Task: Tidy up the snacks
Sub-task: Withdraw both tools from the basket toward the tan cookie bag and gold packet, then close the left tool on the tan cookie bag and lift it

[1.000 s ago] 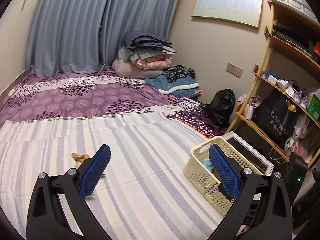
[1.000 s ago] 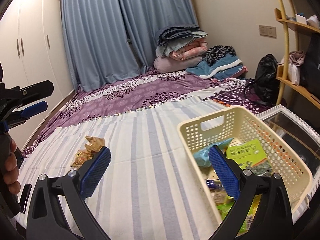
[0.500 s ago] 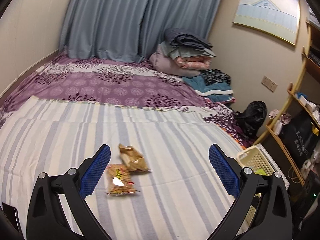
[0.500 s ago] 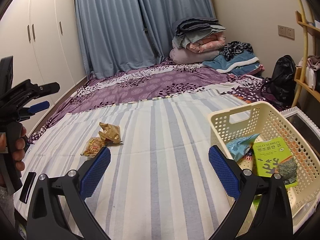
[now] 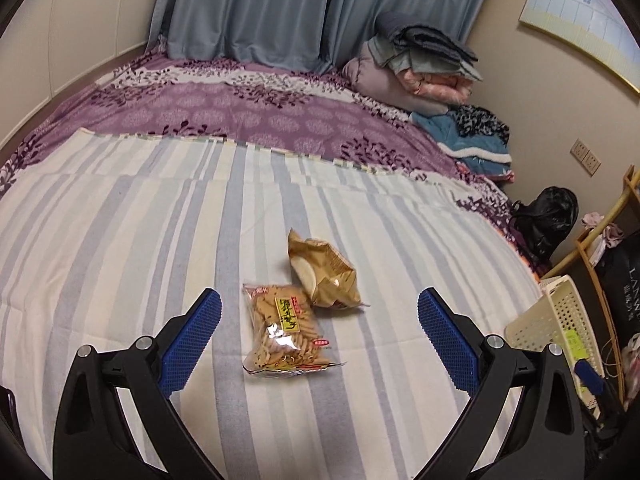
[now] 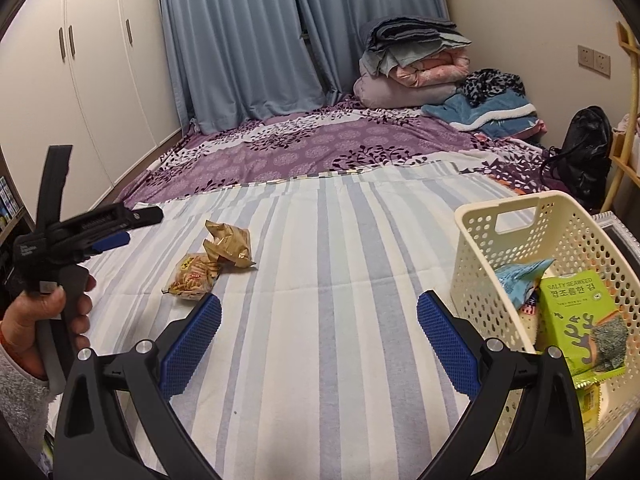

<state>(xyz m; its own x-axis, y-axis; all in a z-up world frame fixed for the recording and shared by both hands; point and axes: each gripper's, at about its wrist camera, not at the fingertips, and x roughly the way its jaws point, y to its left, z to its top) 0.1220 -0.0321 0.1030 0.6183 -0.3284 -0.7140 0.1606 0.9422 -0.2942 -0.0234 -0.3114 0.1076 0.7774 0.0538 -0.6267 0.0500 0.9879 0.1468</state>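
Observation:
Two snack packs lie side by side on the striped bedsheet: a clear cracker pack (image 5: 284, 330) (image 6: 194, 278) and a crumpled gold pack (image 5: 324, 272) (image 6: 230, 246). My left gripper (image 5: 318, 340) is open, just above the sheet, with the cracker pack between its blue pads. It also shows in the right wrist view (image 6: 108, 228), held in a hand. My right gripper (image 6: 318, 340) is open and empty over bare sheet, left of the cream basket (image 6: 480, 240) (image 5: 556, 320). The basket holds a green seaweed pack (image 6: 576, 324) and a blue pack (image 6: 520, 280).
A purple floral cover (image 5: 240, 108) lies beyond the striped sheet. Folded bedding (image 6: 412, 60) is piled at the far right by the curtains. A black bag (image 6: 588, 148) and wooden shelves (image 5: 600, 240) stand right of the bed. White wardrobes (image 6: 80, 80) are on the left.
My left gripper has swung left from the basket to the two snack packs and come down close over them. My right gripper has drawn back slightly from the basket.

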